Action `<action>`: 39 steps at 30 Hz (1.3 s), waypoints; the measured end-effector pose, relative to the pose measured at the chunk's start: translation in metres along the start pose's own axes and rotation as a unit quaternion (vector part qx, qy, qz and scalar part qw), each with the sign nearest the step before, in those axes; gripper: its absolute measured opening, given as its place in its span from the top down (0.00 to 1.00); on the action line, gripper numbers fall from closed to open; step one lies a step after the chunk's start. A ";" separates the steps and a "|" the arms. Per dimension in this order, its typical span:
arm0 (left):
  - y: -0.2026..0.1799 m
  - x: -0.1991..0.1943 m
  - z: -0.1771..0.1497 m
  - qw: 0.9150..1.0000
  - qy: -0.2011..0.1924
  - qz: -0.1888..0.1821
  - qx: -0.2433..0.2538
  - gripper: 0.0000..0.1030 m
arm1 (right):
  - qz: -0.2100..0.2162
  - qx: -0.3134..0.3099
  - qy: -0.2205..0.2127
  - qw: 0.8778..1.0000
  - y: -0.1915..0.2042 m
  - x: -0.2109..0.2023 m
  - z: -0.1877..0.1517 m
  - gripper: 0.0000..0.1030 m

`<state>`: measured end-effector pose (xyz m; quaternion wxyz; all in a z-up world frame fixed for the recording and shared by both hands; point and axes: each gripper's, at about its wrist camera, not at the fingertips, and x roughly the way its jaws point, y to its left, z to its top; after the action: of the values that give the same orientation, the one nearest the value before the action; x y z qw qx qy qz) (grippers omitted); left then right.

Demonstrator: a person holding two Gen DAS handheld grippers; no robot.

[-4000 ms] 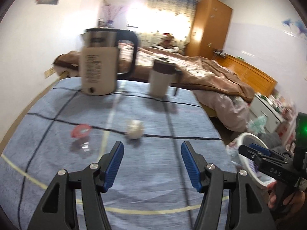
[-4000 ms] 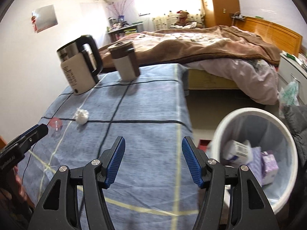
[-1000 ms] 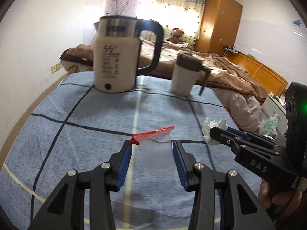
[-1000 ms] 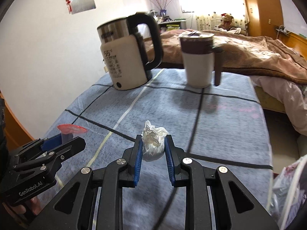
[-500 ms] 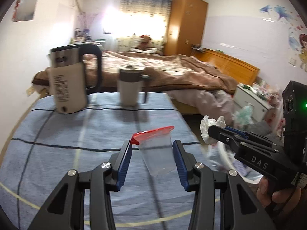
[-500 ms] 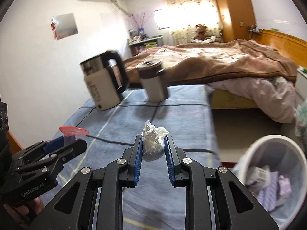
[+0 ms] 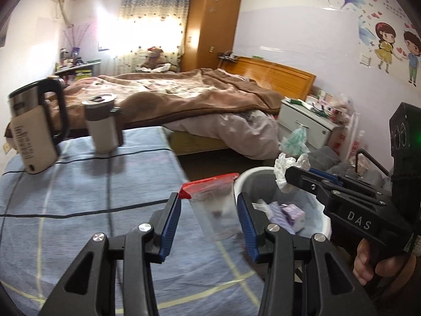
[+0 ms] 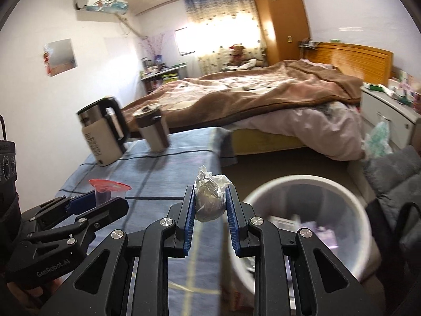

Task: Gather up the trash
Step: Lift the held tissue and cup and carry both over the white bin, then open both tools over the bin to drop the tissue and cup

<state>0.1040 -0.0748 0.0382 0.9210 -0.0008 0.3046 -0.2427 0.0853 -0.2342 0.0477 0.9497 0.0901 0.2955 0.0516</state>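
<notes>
My left gripper [image 7: 210, 213] is shut on a clear plastic cup with a red rim [image 7: 214, 208] and holds it in the air at the table's right edge, beside the white trash bin [image 7: 243, 181]. My right gripper [image 8: 210, 205] is shut on a crumpled white paper ball [image 8: 210, 197] and holds it just left of the bin [image 8: 310, 181]. The paper ball also shows in the left wrist view [image 7: 285, 171], over the bin's rim. The cup also shows in the right wrist view [image 8: 108, 188]. The bin holds several pieces of trash, among them a purple packet [image 7: 290, 214].
A blue checked cloth covers the table [image 7: 79, 197]. An electric kettle [image 7: 34, 129] and a white mug with a brown lid [image 7: 102, 126] stand at its far side. A bed [image 7: 197, 97] lies beyond, a white nightstand [image 7: 305, 121] and grey clothes [image 8: 394, 179] to the right.
Both grippers have swung further right with their loads, from over the table to the bin beside it. The bin now fills more of both views.
</notes>
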 end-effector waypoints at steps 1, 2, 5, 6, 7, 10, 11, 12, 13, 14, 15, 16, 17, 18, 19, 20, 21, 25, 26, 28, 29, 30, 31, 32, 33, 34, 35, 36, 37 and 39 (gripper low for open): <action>-0.008 0.005 0.000 1.000 0.003 -0.008 0.004 0.55 | -0.008 0.003 0.001 1.000 -0.006 -0.002 -0.001 0.77; -0.013 0.008 0.001 1.000 0.006 -0.014 0.005 0.55 | -0.019 0.009 0.001 1.000 -0.016 -0.006 -0.003 0.77; -0.031 0.022 0.001 0.999 0.015 -0.035 0.009 0.55 | -0.045 0.020 0.008 0.999 -0.038 -0.009 -0.008 0.77; -0.037 0.027 0.001 0.999 0.017 -0.036 0.011 0.55 | -0.052 0.021 0.010 0.998 -0.045 -0.011 -0.011 0.77; -0.043 0.032 0.001 0.999 0.020 -0.040 0.014 0.55 | -0.060 0.024 0.016 0.998 -0.053 -0.011 -0.015 0.77; -0.058 0.042 0.000 0.998 0.027 -0.051 0.020 0.55 | -0.080 0.032 0.032 0.996 -0.073 -0.008 -0.023 0.77; -0.064 0.047 0.000 0.998 0.031 -0.054 0.024 0.55 | -0.087 0.036 0.039 0.995 -0.079 -0.007 -0.026 0.77; -0.070 0.051 0.000 0.997 0.036 -0.055 0.028 0.55 | -0.092 0.038 0.044 0.994 -0.084 -0.006 -0.029 0.77; -0.076 0.057 -0.001 0.997 0.040 -0.057 0.034 0.55 | -0.097 0.040 0.048 0.993 -0.090 -0.005 -0.032 0.77; -0.081 0.060 -0.001 0.997 0.042 -0.058 0.036 0.55 | -0.099 0.044 0.051 0.993 -0.095 -0.005 -0.034 0.77; -0.085 0.064 -0.001 0.997 0.044 -0.056 0.038 0.55 | -0.102 0.049 0.056 0.992 -0.100 -0.003 -0.036 0.77; -0.090 0.068 -0.002 0.997 0.046 -0.055 0.042 0.55 | -0.103 0.051 0.058 0.992 -0.104 -0.001 -0.037 0.77; -0.094 0.070 -0.003 0.996 0.049 -0.057 0.044 0.55 | -0.106 0.054 0.062 0.991 -0.109 0.001 -0.039 0.77; -0.096 0.074 -0.004 0.996 0.052 -0.058 0.044 0.55 | -0.110 0.056 0.066 0.990 -0.114 0.003 -0.042 0.77; -0.098 0.076 -0.005 0.996 0.054 -0.059 0.045 0.55 | -0.113 0.057 0.068 0.990 -0.116 0.004 -0.043 0.77; -0.099 0.080 -0.005 0.995 0.059 -0.058 0.046 0.55 | -0.115 0.057 0.070 0.989 -0.117 0.004 -0.045 0.77; -0.101 0.084 -0.006 0.995 0.064 -0.056 0.047 0.55 | -0.120 0.057 0.075 0.988 -0.121 0.007 -0.047 0.77; -0.108 0.094 -0.011 0.994 0.073 -0.055 0.051 0.55 | -0.127 0.064 0.089 0.986 -0.131 0.015 -0.053 0.76; -0.109 0.096 -0.013 0.994 0.076 -0.054 0.052 0.55 | -0.128 0.065 0.091 0.985 -0.132 0.017 -0.054 0.76; -0.111 0.099 -0.014 0.994 0.077 -0.049 0.053 0.54 | -0.134 0.066 0.096 0.984 -0.137 0.020 -0.057 0.76; -0.110 0.099 -0.015 0.994 0.078 -0.048 0.052 0.54 | -0.135 0.066 0.097 0.984 -0.137 0.021 -0.057 0.75; -0.110 0.100 -0.015 0.994 0.079 -0.049 0.049 0.52 | -0.137 0.065 0.104 0.983 -0.139 0.024 -0.058 0.75; -0.109 0.100 -0.015 0.994 0.080 -0.049 0.048 0.50 | -0.140 0.066 0.106 0.982 -0.139 0.024 -0.059 0.74; -0.109 0.101 -0.015 0.994 0.080 -0.049 0.048 0.47 | -0.144 0.066 0.104 0.982 -0.139 0.024 -0.059 0.72; -0.108 0.101 -0.015 0.995 0.080 -0.049 0.046 0.47 | -0.148 0.066 0.104 0.981 -0.139 0.024 -0.059 0.71; -0.108 0.100 -0.015 0.995 0.080 -0.050 0.044 0.47 | -0.149 0.066 0.104 0.981 -0.139 0.025 -0.059 0.68; -0.106 0.100 -0.015 0.995 0.080 -0.050 0.041 0.46 | -0.149 0.067 0.103 0.981 -0.139 0.024 -0.058 0.64; -0.105 0.099 -0.015 0.995 0.079 -0.048 0.041 0.45 | -0.149 0.068 0.103 0.981 -0.138 0.024 -0.058 0.62; -0.104 0.098 -0.015 0.995 0.077 -0.048 0.041 0.45 | -0.149 0.069 0.101 0.981 -0.138 0.023 -0.058 0.59; -0.102 0.094 -0.015 0.996 0.074 -0.045 0.038 0.40 | -0.147 0.071 0.098 0.982 -0.136 0.021 -0.058 0.59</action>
<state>0.1158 -0.2049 -0.0115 0.8835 0.0385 0.3619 -0.2949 0.0751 -0.3557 -0.0381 0.9047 0.1073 0.3999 -0.1008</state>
